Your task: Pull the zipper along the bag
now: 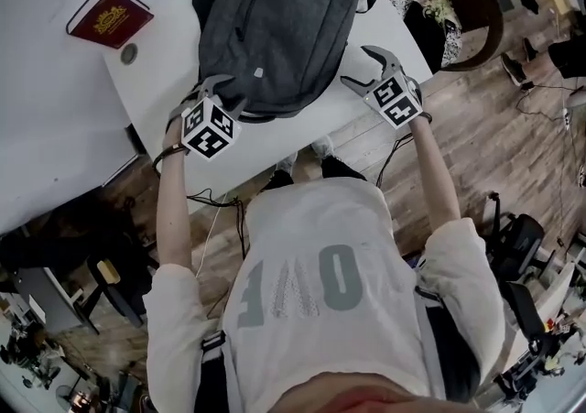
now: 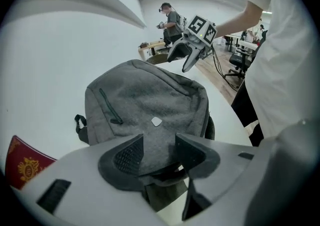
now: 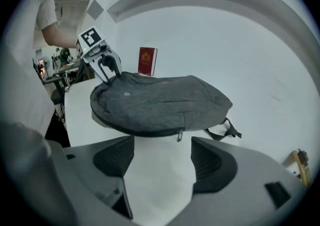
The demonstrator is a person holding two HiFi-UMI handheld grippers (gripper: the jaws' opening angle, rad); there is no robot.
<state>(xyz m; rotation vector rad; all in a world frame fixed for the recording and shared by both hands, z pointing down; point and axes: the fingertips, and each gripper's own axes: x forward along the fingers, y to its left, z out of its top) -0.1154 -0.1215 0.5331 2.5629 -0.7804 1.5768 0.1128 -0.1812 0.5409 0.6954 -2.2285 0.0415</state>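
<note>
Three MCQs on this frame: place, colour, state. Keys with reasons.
1. The book is: A) on the table, beside the bag B) on the bag C) on the floor
2. The bag is: A) red B) grey C) blue
3. The right gripper has its fingers: A) shut on a strap B) apart, empty C) shut on the book
Keys: 1 A: it lies on the table, apart from the bag. 2 B: grey fabric in every view. 3 B: only table shows between them.
</note>
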